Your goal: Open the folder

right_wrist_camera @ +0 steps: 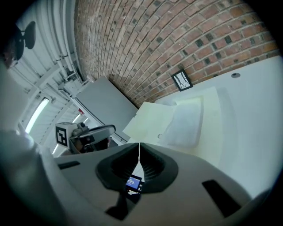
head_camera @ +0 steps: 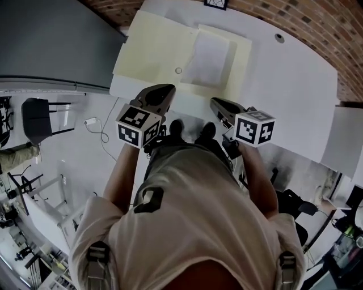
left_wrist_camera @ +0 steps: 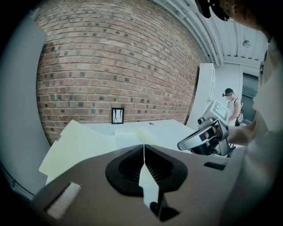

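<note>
A pale yellow folder lies spread flat on the white table, with a white sheet on its right half. It also shows in the left gripper view as the folder and in the right gripper view as the folder with the sheet. My left gripper hovers at the table's near edge, short of the folder, shut and empty. My right gripper hangs beside it to the right, also shut with nothing held. Jaw tips meet in both gripper views.
A brick wall runs behind the table, with a small framed black marker at the table's far edge. A round hole is in the table top. A grey panel stands left. A chair and cable lie on the floor.
</note>
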The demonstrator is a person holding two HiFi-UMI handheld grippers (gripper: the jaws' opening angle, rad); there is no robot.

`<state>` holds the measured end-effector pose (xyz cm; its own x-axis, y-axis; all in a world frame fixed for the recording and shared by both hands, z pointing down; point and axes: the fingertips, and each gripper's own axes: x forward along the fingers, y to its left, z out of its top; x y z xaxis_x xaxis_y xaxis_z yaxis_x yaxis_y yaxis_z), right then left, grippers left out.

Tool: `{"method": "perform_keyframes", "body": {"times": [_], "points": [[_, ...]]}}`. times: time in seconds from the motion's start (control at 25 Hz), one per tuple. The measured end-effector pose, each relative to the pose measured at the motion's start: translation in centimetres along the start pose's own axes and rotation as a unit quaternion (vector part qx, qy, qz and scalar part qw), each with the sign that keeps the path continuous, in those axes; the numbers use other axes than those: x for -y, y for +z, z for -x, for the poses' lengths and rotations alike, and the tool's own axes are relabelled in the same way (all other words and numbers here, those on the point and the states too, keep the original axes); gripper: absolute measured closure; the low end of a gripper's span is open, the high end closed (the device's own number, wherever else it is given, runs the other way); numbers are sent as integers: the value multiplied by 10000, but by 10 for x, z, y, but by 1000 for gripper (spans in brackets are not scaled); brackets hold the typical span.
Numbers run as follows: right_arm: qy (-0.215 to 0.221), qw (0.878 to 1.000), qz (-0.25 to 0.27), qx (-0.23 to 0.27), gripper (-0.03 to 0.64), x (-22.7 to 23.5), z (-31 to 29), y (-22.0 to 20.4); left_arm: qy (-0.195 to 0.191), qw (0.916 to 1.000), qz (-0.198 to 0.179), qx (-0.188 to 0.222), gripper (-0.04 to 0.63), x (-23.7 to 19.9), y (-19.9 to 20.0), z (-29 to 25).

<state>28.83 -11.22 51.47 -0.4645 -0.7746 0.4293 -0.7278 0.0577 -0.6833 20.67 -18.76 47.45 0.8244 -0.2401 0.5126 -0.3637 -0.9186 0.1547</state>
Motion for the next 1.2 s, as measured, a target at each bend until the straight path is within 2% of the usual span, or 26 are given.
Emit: {"method": "perform_keyframes", "body": {"times": [0.12, 0.32, 0.52, 0.8, 1.2], "points": [[-70, 9999, 126, 25, 611, -9, -4, -1, -37, 9999, -77, 64, 589, -6, 1, 6], [-215, 9998, 19, -2, 611, -37, -32, -13, -116, 9998, -129, 121, 589, -31, -8, 30], [-294, 9996, -37, -24, 611, -72, -63, -27, -275, 9995, 111, 117, 589, -62, -26, 58], [-476, 9989, 28, 0, 611, -103, -96, -36, -451, 9989, 29, 119, 589, -95, -43, 83], [-597, 9981, 132, -26, 611, -113, -114, -33, -429, 9989, 137, 131, 589, -123, -51, 90]]}}
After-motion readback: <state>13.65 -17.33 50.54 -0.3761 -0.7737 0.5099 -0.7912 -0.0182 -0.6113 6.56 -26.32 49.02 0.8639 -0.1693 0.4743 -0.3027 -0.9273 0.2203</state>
